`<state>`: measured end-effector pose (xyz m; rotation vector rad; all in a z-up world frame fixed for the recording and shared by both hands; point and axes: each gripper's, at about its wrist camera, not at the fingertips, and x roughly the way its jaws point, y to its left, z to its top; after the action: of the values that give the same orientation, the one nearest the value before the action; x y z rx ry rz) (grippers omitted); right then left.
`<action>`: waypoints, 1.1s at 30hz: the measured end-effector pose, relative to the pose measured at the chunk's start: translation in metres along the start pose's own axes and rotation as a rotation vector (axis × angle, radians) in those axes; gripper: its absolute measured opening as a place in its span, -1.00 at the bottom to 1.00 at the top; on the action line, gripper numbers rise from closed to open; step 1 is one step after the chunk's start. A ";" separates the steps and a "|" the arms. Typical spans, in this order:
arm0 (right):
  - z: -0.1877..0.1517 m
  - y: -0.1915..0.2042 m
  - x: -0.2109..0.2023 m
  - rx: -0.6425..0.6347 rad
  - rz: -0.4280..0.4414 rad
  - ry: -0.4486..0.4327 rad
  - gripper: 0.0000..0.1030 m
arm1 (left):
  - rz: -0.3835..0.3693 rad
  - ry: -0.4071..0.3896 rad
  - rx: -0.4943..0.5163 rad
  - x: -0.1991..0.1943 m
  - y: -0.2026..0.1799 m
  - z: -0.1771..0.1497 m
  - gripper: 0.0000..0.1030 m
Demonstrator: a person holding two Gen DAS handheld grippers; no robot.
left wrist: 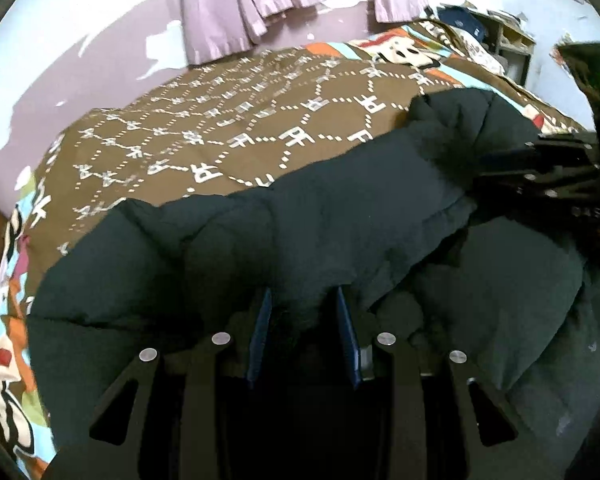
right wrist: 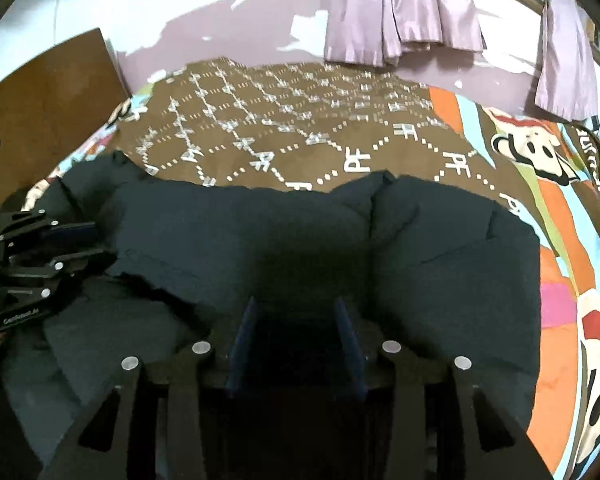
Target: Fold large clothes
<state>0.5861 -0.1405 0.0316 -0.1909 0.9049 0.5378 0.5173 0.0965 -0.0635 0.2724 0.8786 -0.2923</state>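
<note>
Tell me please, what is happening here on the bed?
A person with a gripper in each hand is folding a dark puffy jacket that lies on a bed with a brown patterned blanket. The left gripper and the right gripper both have their fingers apart, with jacket fabric bunched between them near one edge. Whether they pinch it firmly is hard to tell. Lilac curtains hang on the wall behind.

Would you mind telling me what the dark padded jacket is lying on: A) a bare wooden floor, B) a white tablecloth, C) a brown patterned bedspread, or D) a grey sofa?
C: the jacket rests on a brown bedspread with white dotted diamond patterns and cartoon borders.
</note>
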 end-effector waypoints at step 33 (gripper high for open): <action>-0.028 0.057 -0.182 0.011 0.017 -0.154 0.89 | 0.022 -0.144 -0.302 -0.183 -0.022 -0.018 0.85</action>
<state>0.4467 -0.1688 0.1621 -0.1302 0.7603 0.5561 0.3863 0.1078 0.0673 -0.0191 0.7651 -0.1539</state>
